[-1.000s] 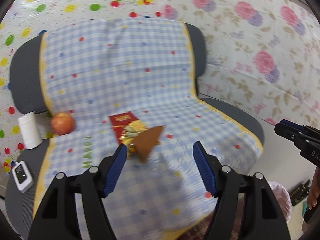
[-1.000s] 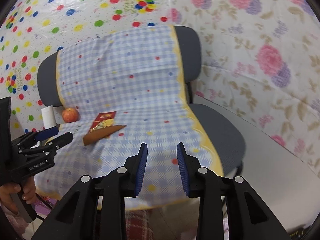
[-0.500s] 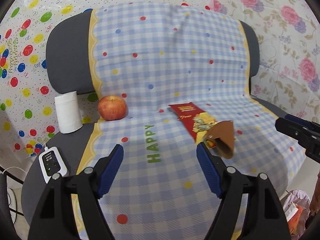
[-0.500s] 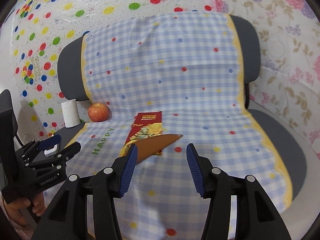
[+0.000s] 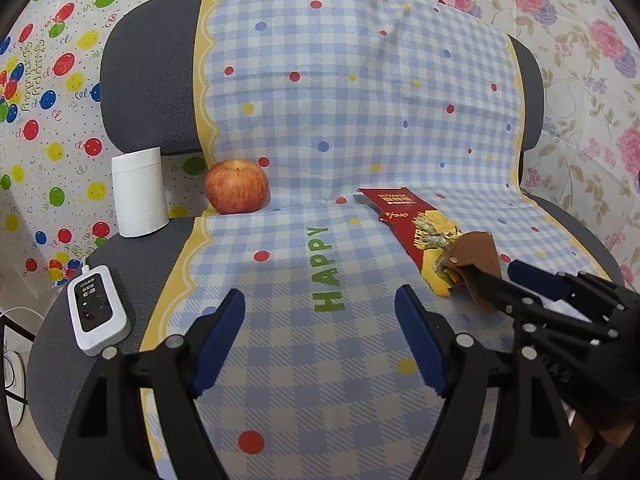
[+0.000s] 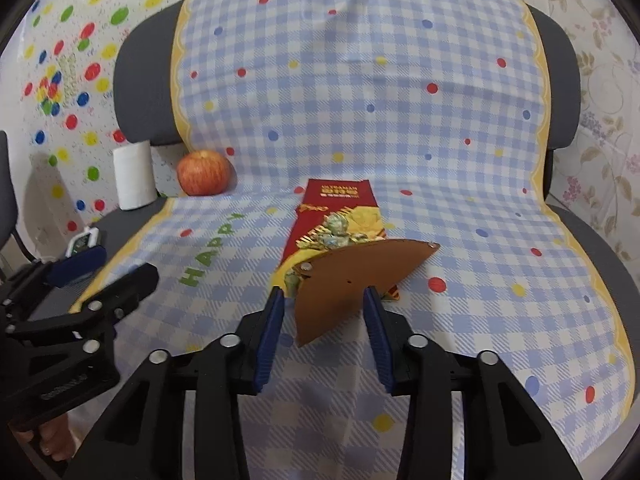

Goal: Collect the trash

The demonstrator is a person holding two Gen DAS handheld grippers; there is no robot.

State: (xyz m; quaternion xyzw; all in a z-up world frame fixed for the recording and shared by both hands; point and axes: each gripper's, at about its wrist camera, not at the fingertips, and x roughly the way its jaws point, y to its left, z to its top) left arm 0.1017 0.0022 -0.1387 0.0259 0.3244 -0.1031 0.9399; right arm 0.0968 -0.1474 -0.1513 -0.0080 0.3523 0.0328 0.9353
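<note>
Right gripper (image 6: 324, 312): jaws closing, the lower edge of the brown leather piece (image 6: 352, 280) standing between its blue pads; a gap shows on each side, so the pads do not press on it. In the left wrist view the right gripper (image 5: 496, 276) reaches in from the right edge, its fingertips at that same piece.

Brown leather piece (image 5: 476, 256): fan-shaped, with metal rivets, tilted up on edge; it rests on the near end of the red snack packet.

Red snack packet (image 6: 336, 220): flat, red and yellow with printed figures; it lies lengthwise on the seat, near its middle, the far end towards the backrest.

Left gripper (image 5: 320, 328): jaws wide apart, nothing between them; it hangs over the bare cloth beside the green word "HAPPY", left of the packet and apart from it. In the right wrist view the left gripper (image 6: 100, 268) sits at the left edge.

Checked cloth (image 6: 360, 100): blue and white with coloured dots and a yellow border; it covers the seat and backrest of the grey chair (image 5: 148, 76).

Apple (image 5: 237, 187): red, at the back left of the seat, on the cloth's border.

Paper roll (image 5: 138, 192): white, upright on the grey seat, just left of the apple.

White handheld controller (image 5: 96, 310): corded, lying on the grey seat's left edge.
</note>
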